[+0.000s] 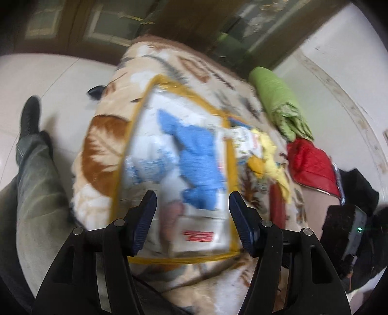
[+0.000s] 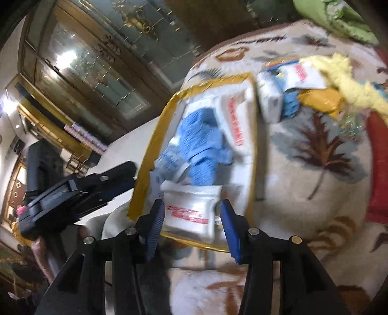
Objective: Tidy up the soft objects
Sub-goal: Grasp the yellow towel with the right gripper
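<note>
A clear storage bag with yellow trim [image 1: 232, 155] [image 2: 150, 155] lies on a leaf-patterned blanket [image 1: 104, 135] [image 2: 315, 169]. Inside it are a blue cloth [image 1: 196, 155] [image 2: 201, 143] and white packets with red print [image 1: 198, 235] [image 2: 191, 213]. My left gripper [image 1: 192, 208] hovers open over the bag's near end, empty. My right gripper [image 2: 192, 215] is open, its fingers either side of a white packet at the bag's near edge. The left gripper also shows in the right wrist view [image 2: 80, 186]. More packets, a yellow cloth [image 1: 271, 150] [image 2: 344, 80] and a small yellow pouch [image 2: 322, 99] lie beside the bag.
A green rolled bundle [image 1: 278, 99] [image 2: 339, 19] and a red cloth [image 1: 312, 164] lie at the blanket's right edge. A person's leg and shoe [image 1: 31, 135] stand on the white floor at left. A dark wood glass cabinet [image 2: 97, 60] stands behind.
</note>
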### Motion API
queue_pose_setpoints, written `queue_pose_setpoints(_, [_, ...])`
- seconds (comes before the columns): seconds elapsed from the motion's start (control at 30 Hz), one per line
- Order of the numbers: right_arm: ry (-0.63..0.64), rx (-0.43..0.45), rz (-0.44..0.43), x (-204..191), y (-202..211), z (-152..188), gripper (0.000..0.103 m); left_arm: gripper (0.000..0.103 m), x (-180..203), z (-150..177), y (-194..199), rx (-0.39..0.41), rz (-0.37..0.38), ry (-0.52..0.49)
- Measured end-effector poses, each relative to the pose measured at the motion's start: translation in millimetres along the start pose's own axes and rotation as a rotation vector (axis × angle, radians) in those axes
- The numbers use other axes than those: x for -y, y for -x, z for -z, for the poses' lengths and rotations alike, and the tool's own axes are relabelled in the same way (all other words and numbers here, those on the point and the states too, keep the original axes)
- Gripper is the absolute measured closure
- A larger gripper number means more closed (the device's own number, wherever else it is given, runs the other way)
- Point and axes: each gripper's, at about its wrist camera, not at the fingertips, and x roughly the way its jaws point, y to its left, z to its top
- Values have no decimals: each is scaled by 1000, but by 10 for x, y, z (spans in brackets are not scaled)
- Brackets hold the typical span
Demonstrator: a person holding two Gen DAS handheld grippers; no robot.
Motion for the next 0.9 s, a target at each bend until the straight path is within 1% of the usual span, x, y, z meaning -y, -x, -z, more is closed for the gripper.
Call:
queue_pose_setpoints(0.1, [-47,32,3,219,197,-3,56,41,255,-12,-37,-9,30,-45])
queue_pose_setpoints(0.2, [-92,70,6,545,477,-21,56,41,537,-7,-212,-59,64,-96])
queue_pose_setpoints(0.23, [-97,78,14,597,544,-15,55,41,615,0,-281,-76,73,-109])
queue_pose_setpoints(0.27, [-99,98,37,697,662,-32,54,41,710,12,-376,-98,84,-124])
queue_pose_setpoints(0.33, [-106,138,76,877,874,-75,44,41,830,22,-551,-137,111,-136])
queue_pose_setpoints(0.37, [-110,152,80,931,960,-95,43,41,870,39,-608,-148,120,-138])
queue_pose_setpoints(0.43, [-103,167,88,1041,1092,-193,38,41,961,95,-739,-164,128,-141])
queue_pose_setpoints(0.5, [-82,159,124,1136,1164,-313,38,41,1025,159,-856,-185,133,-142])
queue_pose_setpoints(0.53, [-67,144,165,1206,1162,-431,38,41,1056,188,-896,-196,133,-151])
queue_pose_setpoints(0.63, [-33,94,229,1408,1079,-711,38,41,1128,272,-965,-211,124,-179])
queue_pose_setpoints(0.67, [-27,86,247,1468,1034,-820,38,41,1136,275,-974,-214,123,-188])
queue_pose_setpoints(0.73, [-17,62,254,1569,923,-981,38,41,1165,284,-978,-208,109,-214])
queue_pose_setpoints(0.77, [-7,52,290,1631,845,-1086,38,41,1163,283,-973,-199,102,-222])
queue_pose_setpoints(0.83, [29,48,337,1688,705,-1199,38,41,1149,259,-968,-195,105,-221])
queue_pose_setpoints(0.9, [36,27,354,1778,574,-1281,38,41,1121,225,-970,-197,120,-206])
